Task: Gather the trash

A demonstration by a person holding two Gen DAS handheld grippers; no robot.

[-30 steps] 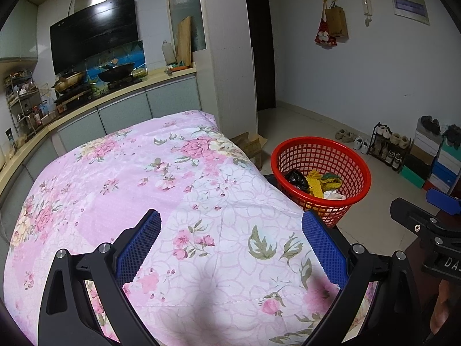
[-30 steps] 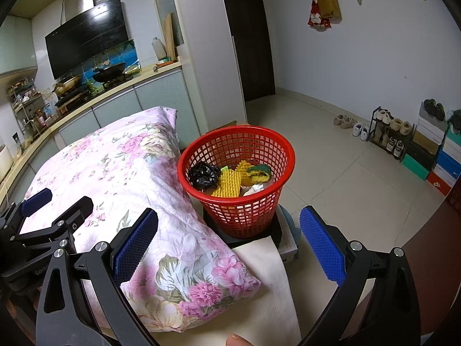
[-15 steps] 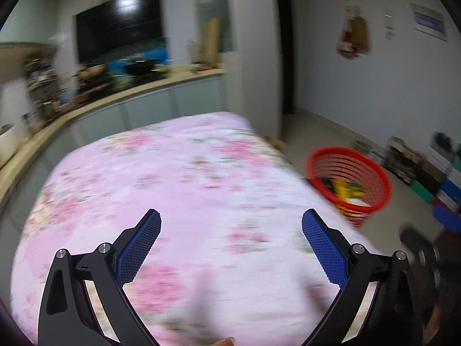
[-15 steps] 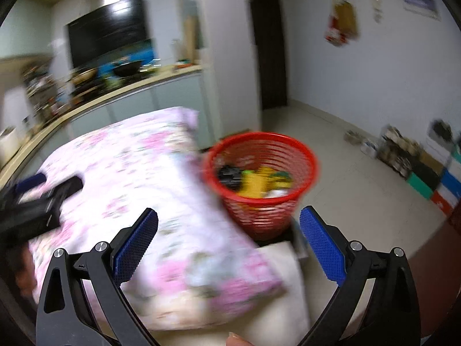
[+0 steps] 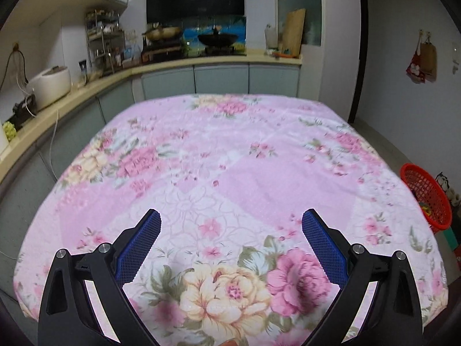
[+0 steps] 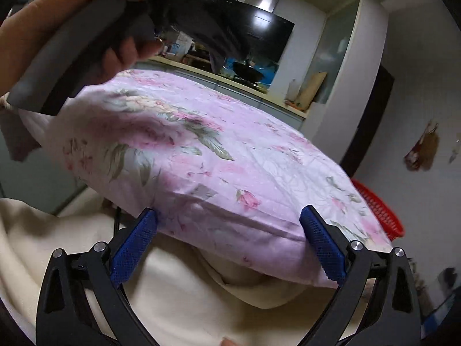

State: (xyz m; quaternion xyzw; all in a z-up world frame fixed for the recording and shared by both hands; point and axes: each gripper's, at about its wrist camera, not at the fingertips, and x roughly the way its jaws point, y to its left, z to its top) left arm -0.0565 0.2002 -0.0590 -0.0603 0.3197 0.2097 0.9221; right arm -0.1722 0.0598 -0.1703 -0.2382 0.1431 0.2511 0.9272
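A red mesh trash basket (image 5: 426,196) shows at the right edge of the left wrist view, with bits of coloured trash inside; in the right wrist view only its rim (image 6: 380,207) peeks out behind the cloth. My left gripper (image 5: 230,230) is open above a pink flowered cloth (image 5: 230,167) that covers the table, nothing between its blue pads. My right gripper (image 6: 227,227) is open too, low at the near edge of the same flowered cloth (image 6: 216,158). A hand (image 6: 57,28) gripping the other tool's handle fills the upper left of the right wrist view.
A kitchen counter (image 5: 121,72) with a rice cooker (image 5: 50,86), wok and rack runs behind the table. A cream cloth (image 6: 187,297) lies under the flowered one at the near edge. A dark doorway (image 5: 360,57) and hanging bags (image 5: 422,60) are at the right.
Both grippers have swung left, away from the red basket, which slid to the right edge of each view. The right gripper has dropped low and tilted. Both stay open.
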